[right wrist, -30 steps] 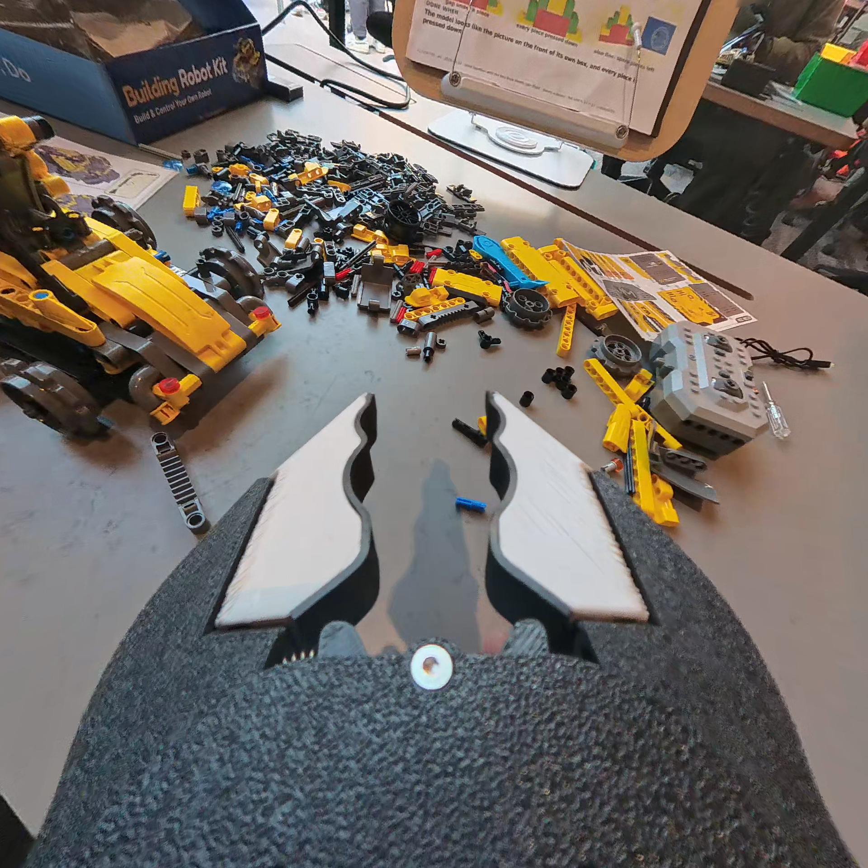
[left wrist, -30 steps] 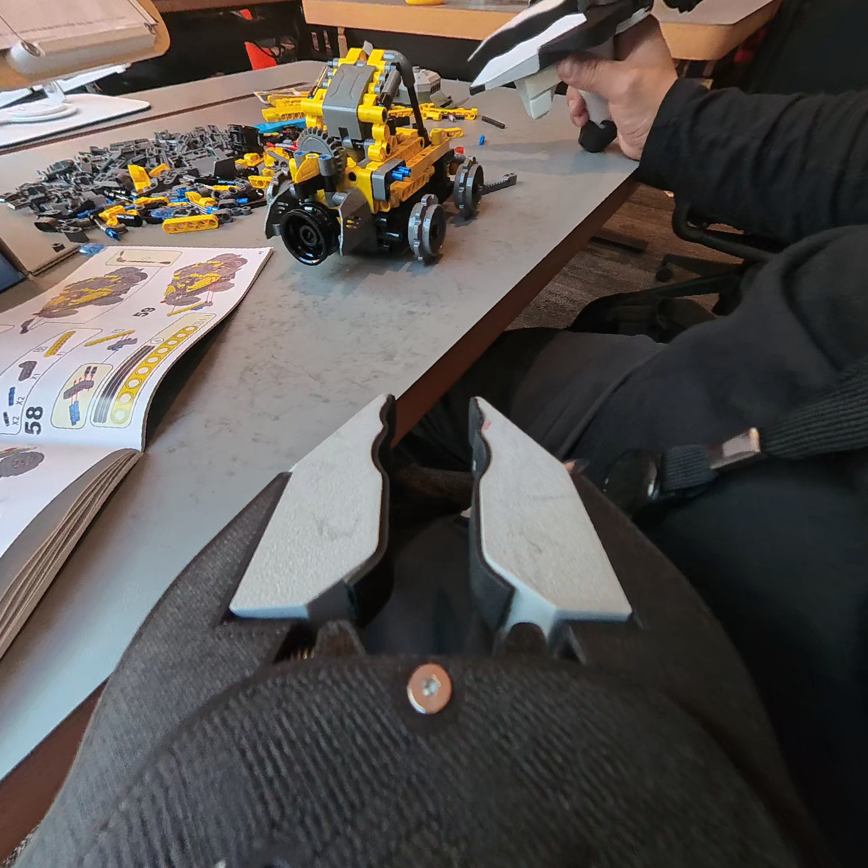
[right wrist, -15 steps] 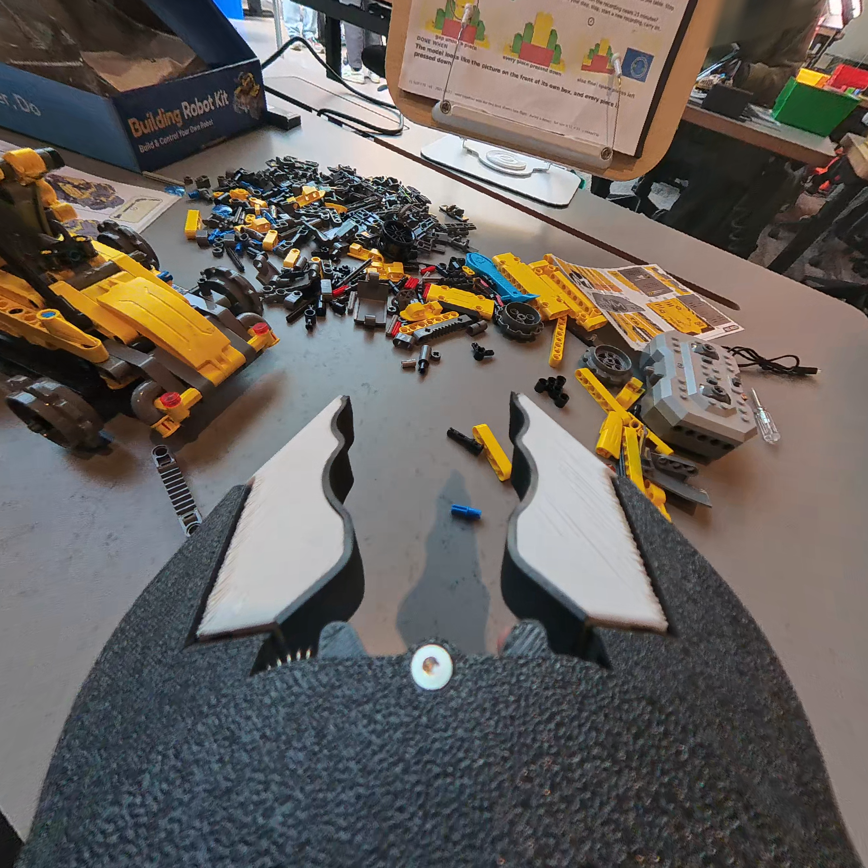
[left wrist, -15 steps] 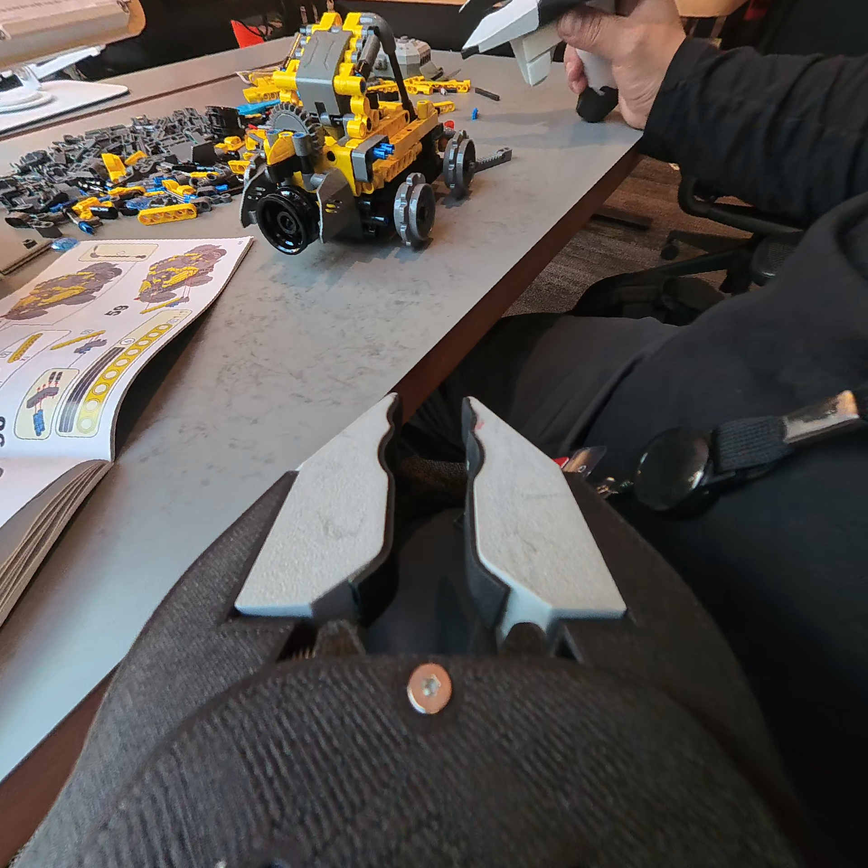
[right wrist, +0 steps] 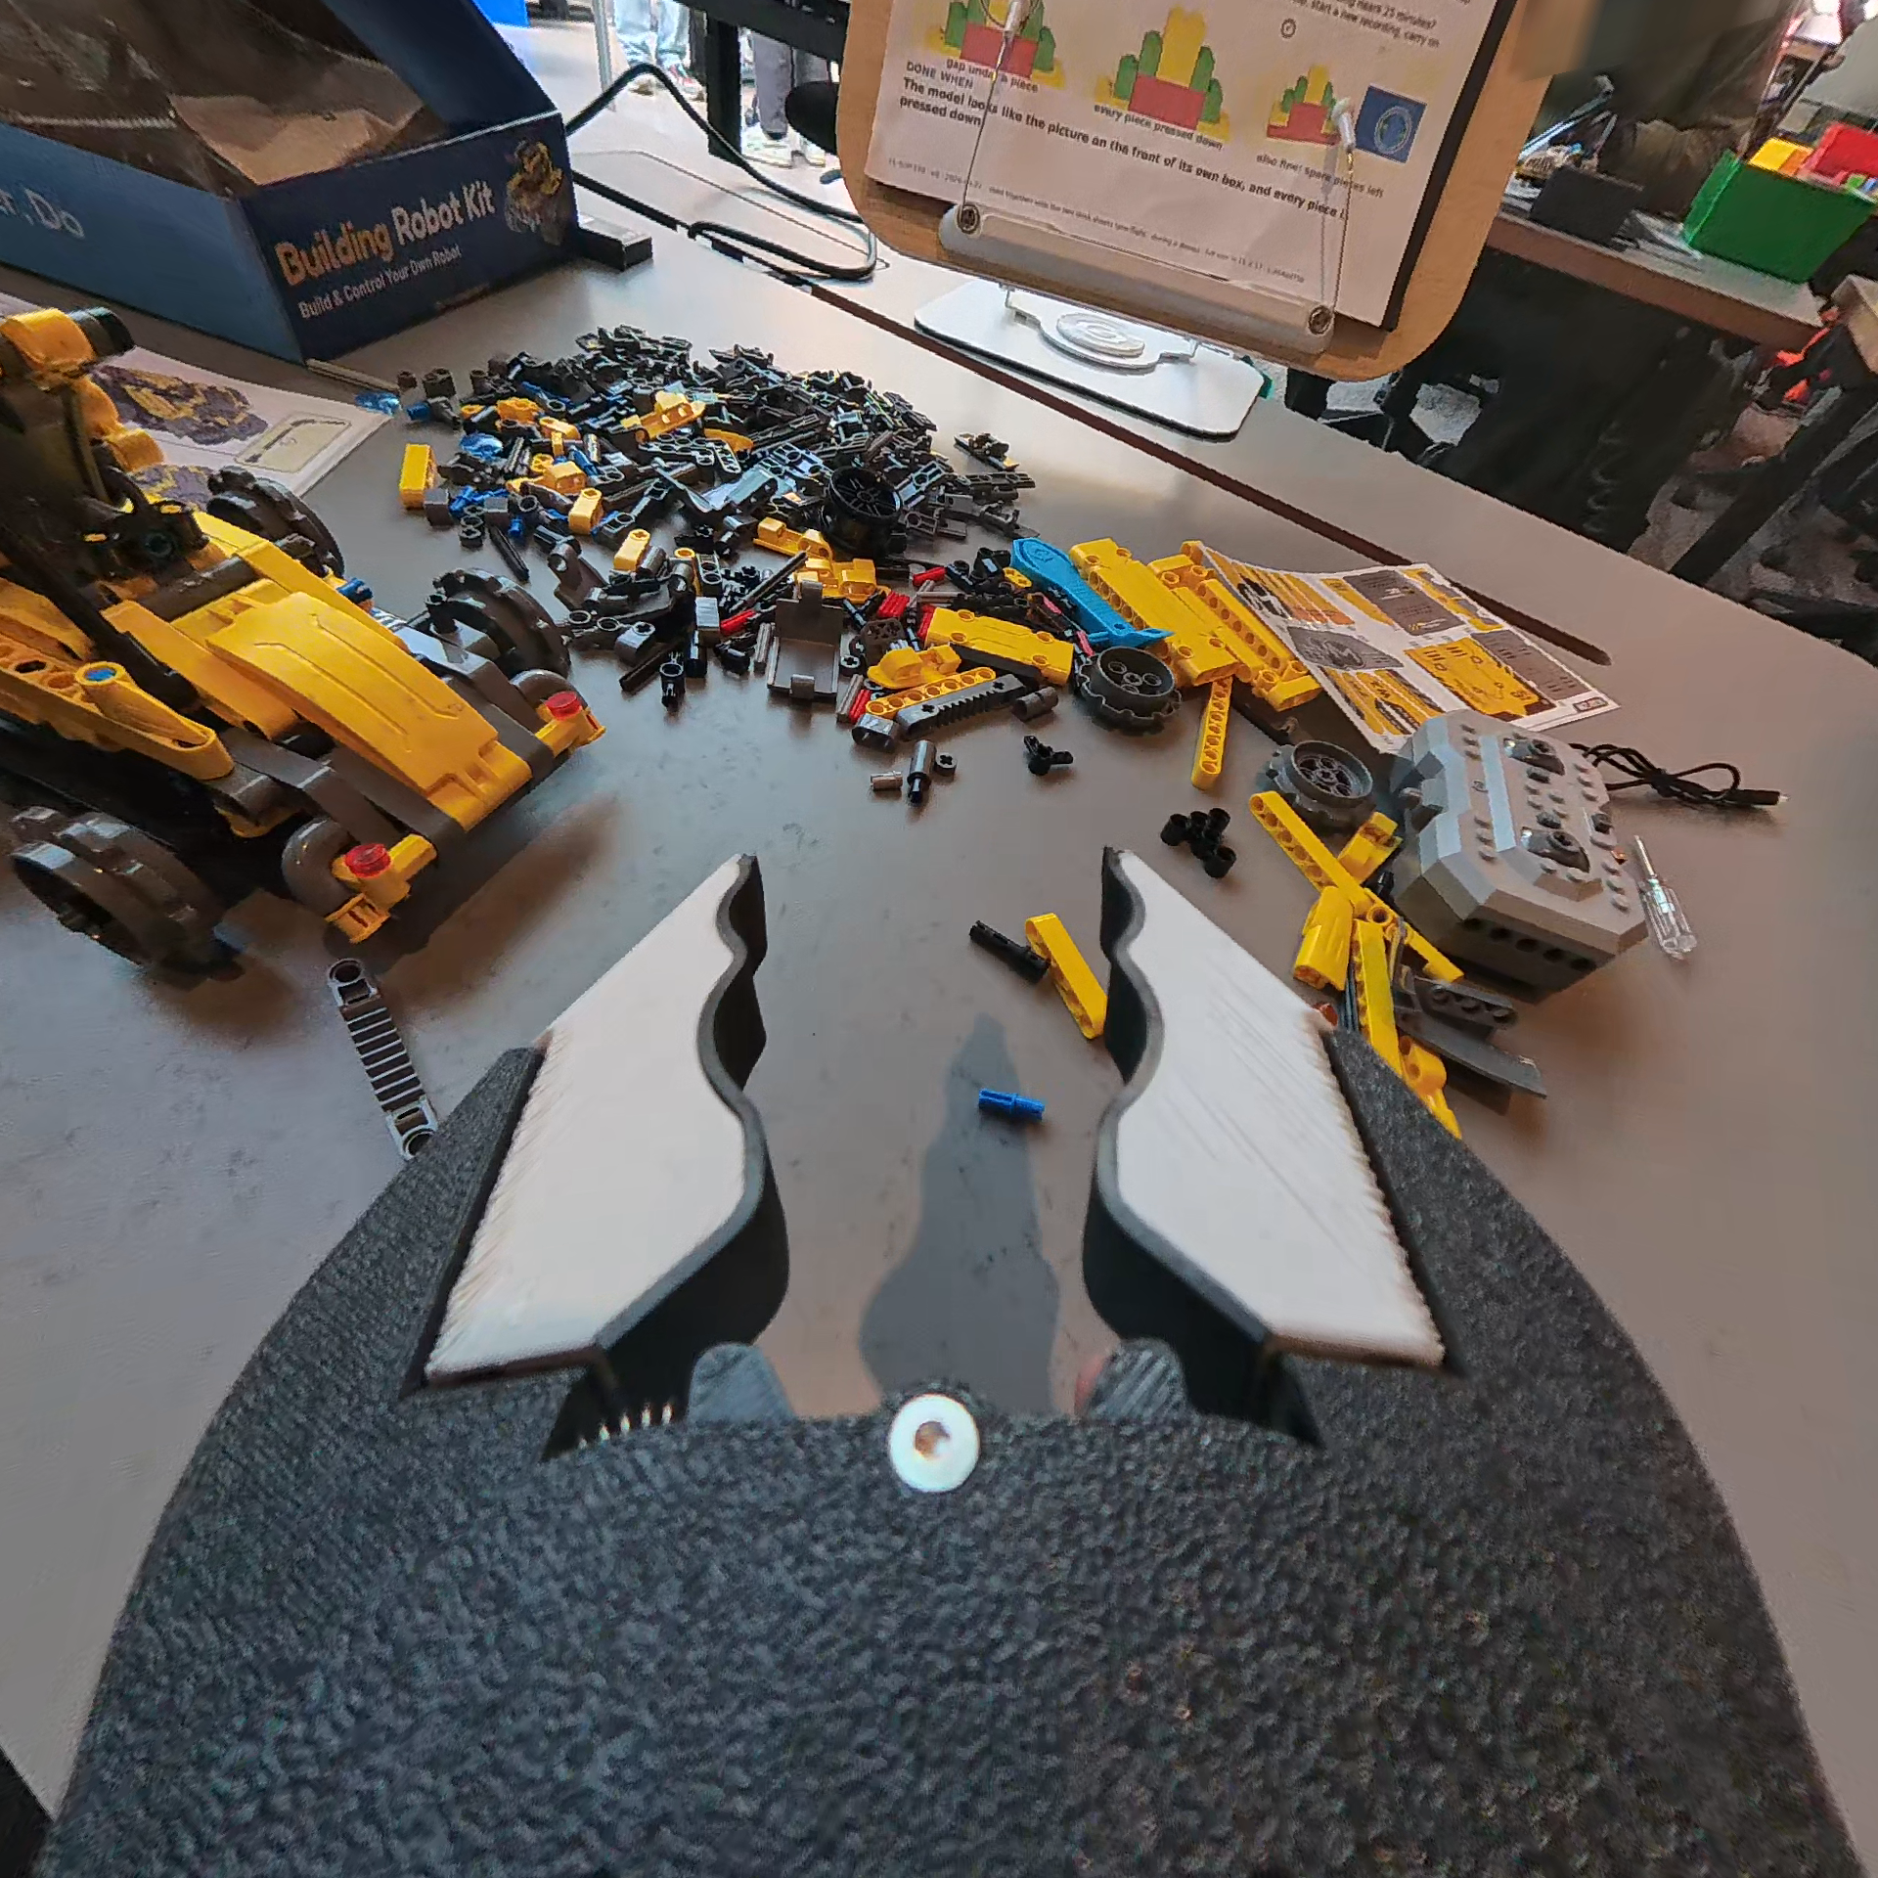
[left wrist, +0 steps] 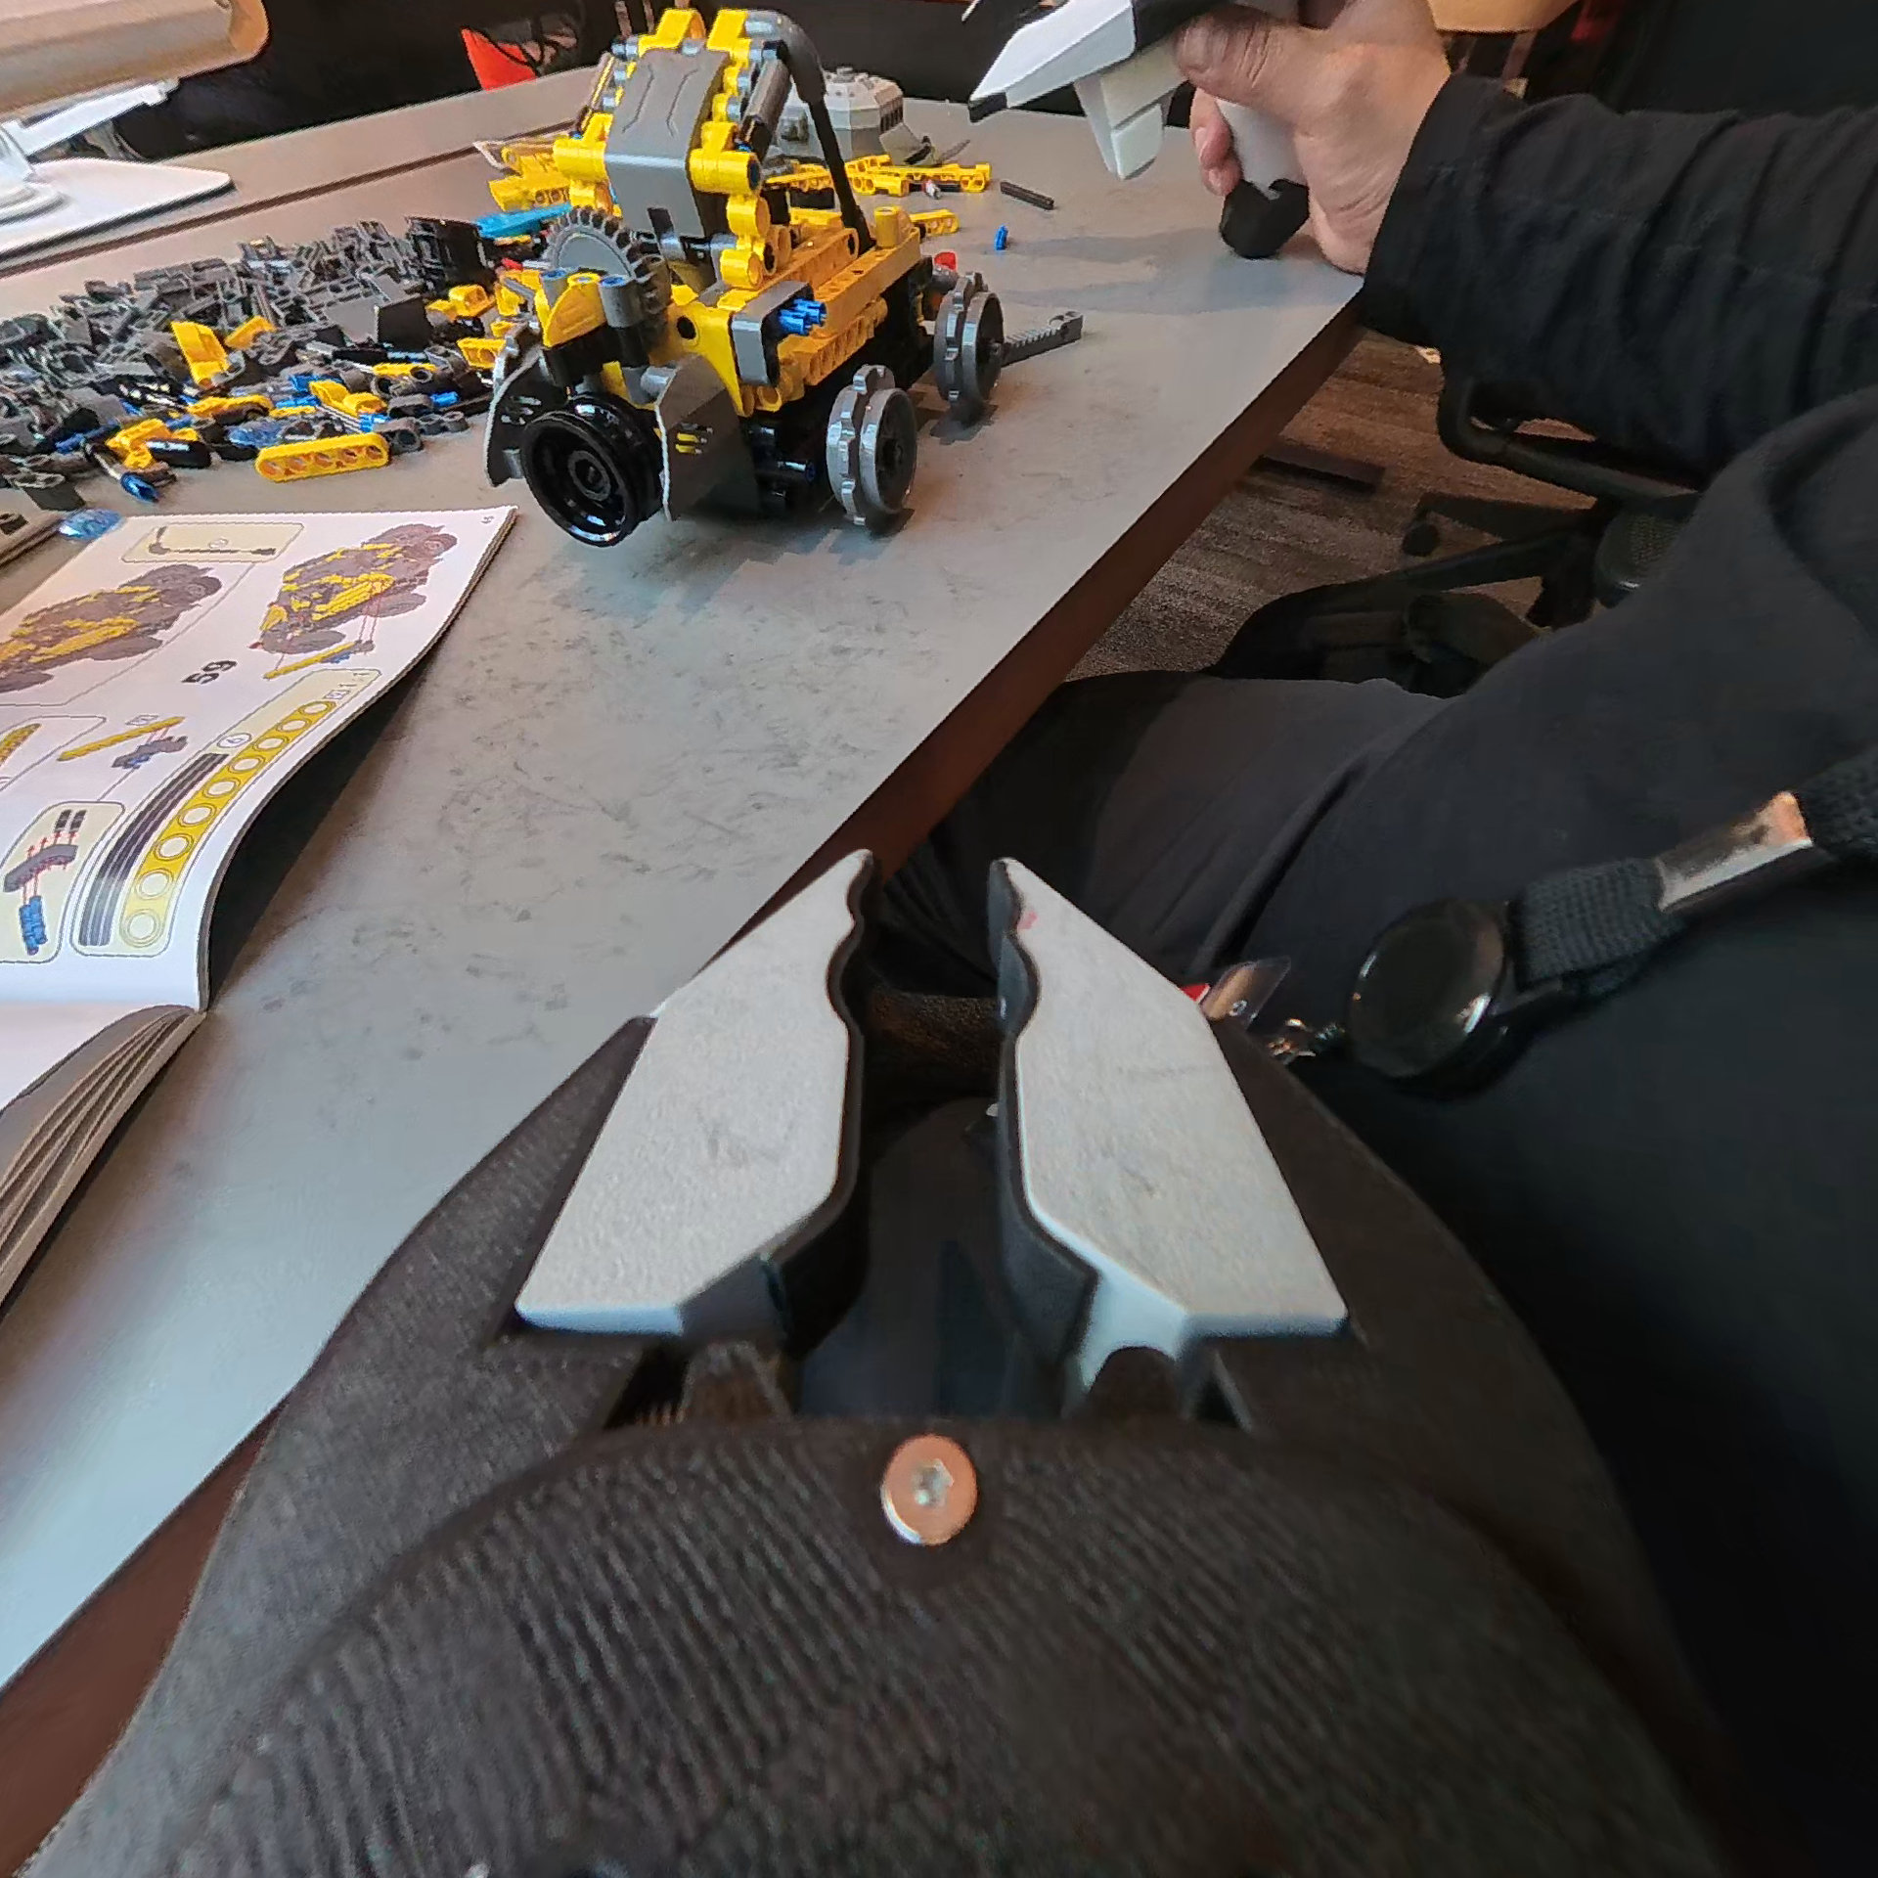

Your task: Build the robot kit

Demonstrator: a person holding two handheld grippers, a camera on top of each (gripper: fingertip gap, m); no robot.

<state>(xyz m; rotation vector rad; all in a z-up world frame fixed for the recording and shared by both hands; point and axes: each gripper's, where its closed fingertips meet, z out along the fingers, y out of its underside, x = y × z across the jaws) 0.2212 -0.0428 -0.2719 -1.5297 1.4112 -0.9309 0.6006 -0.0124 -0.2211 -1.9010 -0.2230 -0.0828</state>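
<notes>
My right gripper (right wrist: pixel 932 864) is open and empty, hovering low over the grey table (right wrist: pixel 711 915). A small blue pin (right wrist: pixel 1009 1105) lies on the table between its fingers, with a short yellow beam (right wrist: pixel 1065 976) and a black pin (right wrist: pixel 1006 950) just beyond, near the right finger. A yellow and grey brick vehicle (right wrist: pixel 254 691) stands to its left. My left gripper (left wrist: pixel 935 866) is slightly open and empty, at the table's front edge (left wrist: pixel 976 701) above a person's dark-clothed lap. The vehicle (left wrist: pixel 711 335) and the hand-held right gripper (left wrist: pixel 1001 81) show far off.
A pile of loose black, yellow and blue parts (right wrist: pixel 732 528) covers the table's middle. A grey hub block (right wrist: pixel 1514 833), a leaflet (right wrist: pixel 1402 650), a blue box (right wrist: pixel 305 203) and a paper stand (right wrist: pixel 1148 152) stand around it. A toothed black bar (right wrist: pixel 381 1057) and an open booklet (left wrist: pixel 203 691) lie nearer. Measured from the fingertips, the grey hub block (right wrist: pixel 1514 833) is 15 centimeters or so from the right gripper and 55 centimeters from the left.
My right gripper has opened much wider while staying over the blue pin, uncovering the yellow beam. My left gripper has shifted only slightly and keeps the same narrow gap.
</notes>
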